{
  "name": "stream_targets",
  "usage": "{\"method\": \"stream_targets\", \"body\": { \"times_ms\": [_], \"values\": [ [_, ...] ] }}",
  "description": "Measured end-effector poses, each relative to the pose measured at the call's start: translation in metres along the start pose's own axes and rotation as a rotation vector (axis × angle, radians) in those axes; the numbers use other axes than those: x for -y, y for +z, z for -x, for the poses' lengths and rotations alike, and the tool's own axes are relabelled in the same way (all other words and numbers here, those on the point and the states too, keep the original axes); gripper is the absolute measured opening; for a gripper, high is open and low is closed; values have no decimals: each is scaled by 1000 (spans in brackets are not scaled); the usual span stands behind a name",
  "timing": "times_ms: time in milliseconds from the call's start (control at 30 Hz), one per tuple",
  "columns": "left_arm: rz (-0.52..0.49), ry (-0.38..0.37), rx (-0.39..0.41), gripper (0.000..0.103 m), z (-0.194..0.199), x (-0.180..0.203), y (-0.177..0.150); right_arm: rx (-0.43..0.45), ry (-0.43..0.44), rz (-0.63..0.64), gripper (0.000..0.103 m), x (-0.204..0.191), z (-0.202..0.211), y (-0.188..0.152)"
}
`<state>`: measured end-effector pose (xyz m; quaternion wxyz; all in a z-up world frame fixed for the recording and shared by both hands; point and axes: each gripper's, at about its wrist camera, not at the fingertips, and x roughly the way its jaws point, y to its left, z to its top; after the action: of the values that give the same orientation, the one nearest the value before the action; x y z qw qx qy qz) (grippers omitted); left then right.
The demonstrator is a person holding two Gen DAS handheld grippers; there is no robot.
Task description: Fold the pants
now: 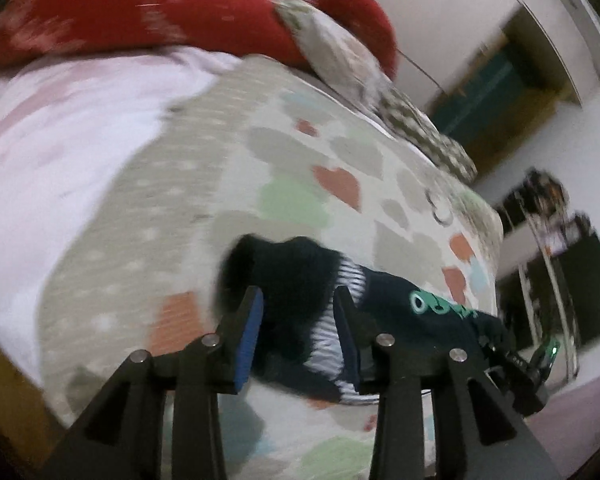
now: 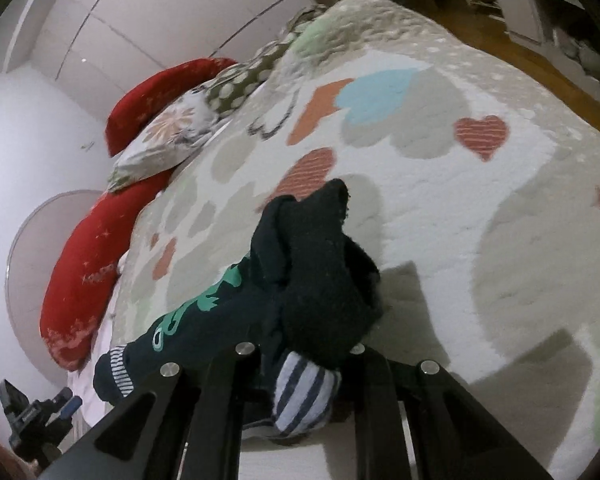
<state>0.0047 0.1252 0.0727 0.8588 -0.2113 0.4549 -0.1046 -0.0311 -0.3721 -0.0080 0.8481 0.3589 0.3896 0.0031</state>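
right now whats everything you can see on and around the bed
pants: one, dark navy with green print and striped cuffs, bunched on the bedspread
bedspread: one, cream with coloured hearts, covering the bed
red pillows: two, red, at the head of the bed
floral pillow: one, pale, between the red pillows
spotted pillow: one, olive with white dots, beyond the floral pillow
left claw: one, black with blue pads, jaws apart above the pants
right claw: one, black, tips buried in the pants, closed on a striped cuff

Bed (image 2: 480,208) under a heart-patterned quilt, red pillows (image 2: 80,280) near white wardrobe doors (image 1: 440,20), wooden floor (image 2: 512,52) beyond, shelving (image 2: 540,4) alongside.
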Motion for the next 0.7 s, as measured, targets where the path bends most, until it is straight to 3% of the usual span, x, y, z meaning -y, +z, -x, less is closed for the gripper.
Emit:
{"method": "stream_targets", "body": {
  "times_ms": [133,233,300,367,500,700],
  "values": [
    [-58,22,-101,41,-49,39,2,-10,-26,-21,14,13,-5,1],
    [-153,-47,-147,43,-61,77,2,-25,-46,17,19,11,-12,-2],
    [-302,-60,-131,54,-64,122,1,-9,-25,31,34,9,-8,-5],
    [-400,-73,-126,63,-70,159,-1,10,11,21,60,11,-1,-9],
    [-563,-146,-237,63,-113,239,-14,40,18,43,60,12,10,-18],
    [-646,-207,-414,63,-198,310,-41,33,55,72,60,8,5,-28]
  ]
}}
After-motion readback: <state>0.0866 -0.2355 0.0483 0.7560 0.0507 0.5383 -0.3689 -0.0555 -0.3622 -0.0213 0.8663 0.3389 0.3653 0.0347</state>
